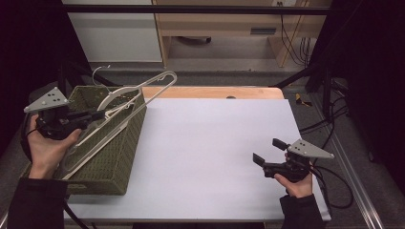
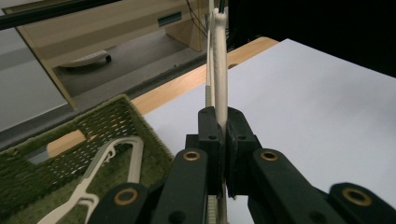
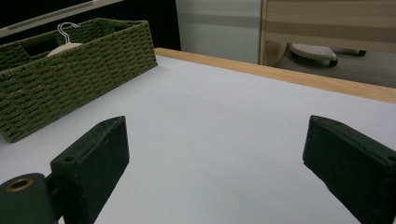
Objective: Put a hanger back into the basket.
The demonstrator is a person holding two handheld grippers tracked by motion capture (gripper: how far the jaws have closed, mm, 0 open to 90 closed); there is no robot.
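My left gripper [image 1: 99, 115] is shut on a cream plastic hanger [image 1: 160, 90] and holds it slanted above the green woven basket [image 1: 114, 157] at the table's left. In the left gripper view the hanger's bar [image 2: 220, 60] runs up and away from between the closed jaws of this gripper [image 2: 222, 119]. A second cream hanger [image 2: 109, 168] lies inside the basket [image 2: 116, 114]. My right gripper [image 1: 268, 150] rests low over the white table cover [image 1: 215, 143] near the front right. It [image 3: 215, 149] is open, with nothing between its jaws.
From the right gripper view the basket [image 3: 79, 74] stands at the far left, and a hanger's wire hook [image 3: 67, 29] pokes above its rim. A wooden table edge [image 1: 210, 91] borders the white cover at the back. Cables [image 1: 329, 129] trail on the floor at the right.
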